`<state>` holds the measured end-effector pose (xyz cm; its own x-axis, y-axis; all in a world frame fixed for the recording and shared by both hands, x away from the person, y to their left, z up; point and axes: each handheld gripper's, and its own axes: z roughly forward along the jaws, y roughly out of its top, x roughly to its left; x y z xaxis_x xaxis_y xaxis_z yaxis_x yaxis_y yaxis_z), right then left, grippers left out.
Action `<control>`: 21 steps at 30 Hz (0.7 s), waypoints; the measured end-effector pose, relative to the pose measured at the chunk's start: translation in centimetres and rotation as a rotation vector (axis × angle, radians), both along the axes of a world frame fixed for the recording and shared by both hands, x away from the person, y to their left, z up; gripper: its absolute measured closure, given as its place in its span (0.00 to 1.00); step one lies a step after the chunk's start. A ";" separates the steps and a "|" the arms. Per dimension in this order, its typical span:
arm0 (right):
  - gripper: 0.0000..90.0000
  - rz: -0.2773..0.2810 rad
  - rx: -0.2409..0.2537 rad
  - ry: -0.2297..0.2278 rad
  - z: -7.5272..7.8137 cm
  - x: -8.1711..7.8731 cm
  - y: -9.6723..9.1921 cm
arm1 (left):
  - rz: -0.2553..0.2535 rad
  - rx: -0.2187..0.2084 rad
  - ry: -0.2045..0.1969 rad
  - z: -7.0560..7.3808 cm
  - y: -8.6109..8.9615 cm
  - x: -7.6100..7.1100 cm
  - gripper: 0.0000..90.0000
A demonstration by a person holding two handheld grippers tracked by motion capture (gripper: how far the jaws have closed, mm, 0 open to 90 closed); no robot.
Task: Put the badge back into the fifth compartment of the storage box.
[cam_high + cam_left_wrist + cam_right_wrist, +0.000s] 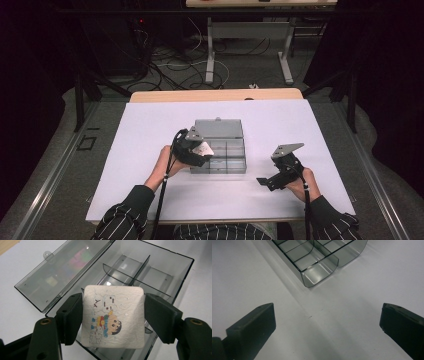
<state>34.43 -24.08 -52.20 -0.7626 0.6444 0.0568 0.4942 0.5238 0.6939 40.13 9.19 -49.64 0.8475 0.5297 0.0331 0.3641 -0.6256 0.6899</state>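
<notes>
Packet: a small white square packet (pixel 113 318) printed with a cartoon child is being carried in the left hand-held gripper (pixel 113 320), its two black jaws pressing on the packet's left and right edges.
Position: the packet is hanging above the near compartments of the clear box (pixel 160 277), not yet touching its floor or dividers as far as the left gripper view is showing.
Box: the smoky plastic organiser is sitting open near the middle of the bench (pixel 150 150), its lid (pixel 60 275) lying flat behind it and its divided compartments (pixel 150 277) looking empty.
Left hand: in the high view the left hand-held gripper (pixel 197 150) is hovering over the box's near left corner, packet (pixel 205 148) showing white at its tip.
Right hand: the right hand-held gripper (pixel 267 180) is resting to the right of the box, well apart from it, jaws standing wide with nothing between them; its own view is looking across bare bench toward a rounded corner of the box (pixel 319 275).
Step in hand: judging by the pose, the packet is being brought over for placing in a compartment.
Next move: lowering the packet squarely between the dividers, then easing the jaws apart so it is dropping flat rather than catching on a partition.
</notes>
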 end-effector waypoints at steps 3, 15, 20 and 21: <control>0.00 0.000 -0.001 0.005 0.0 0.0 0.0 | -0.006 -0.006 0.001 -0.1 -0.3 0.1 0.37; 0.00 0.010 -0.017 0.018 0.1 0.0 0.0 | -0.057 -0.008 -0.004 -0.4 -1.7 0.4 0.37; 0.00 0.003 -0.008 0.015 0.0 0.0 0.0 | -0.085 0.012 -0.005 -0.5 -2.2 0.6 0.37; 0.00 -0.003 -0.009 0.013 0.0 0.0 0.0 | -0.086 0.011 -0.008 -0.5 -2.3 0.7 0.37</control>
<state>34.39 -24.08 -52.22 -0.7600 0.6470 0.0612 0.5049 0.5285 0.6825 40.80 6.87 -50.17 0.8896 0.4544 0.0455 0.3031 -0.6621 0.6854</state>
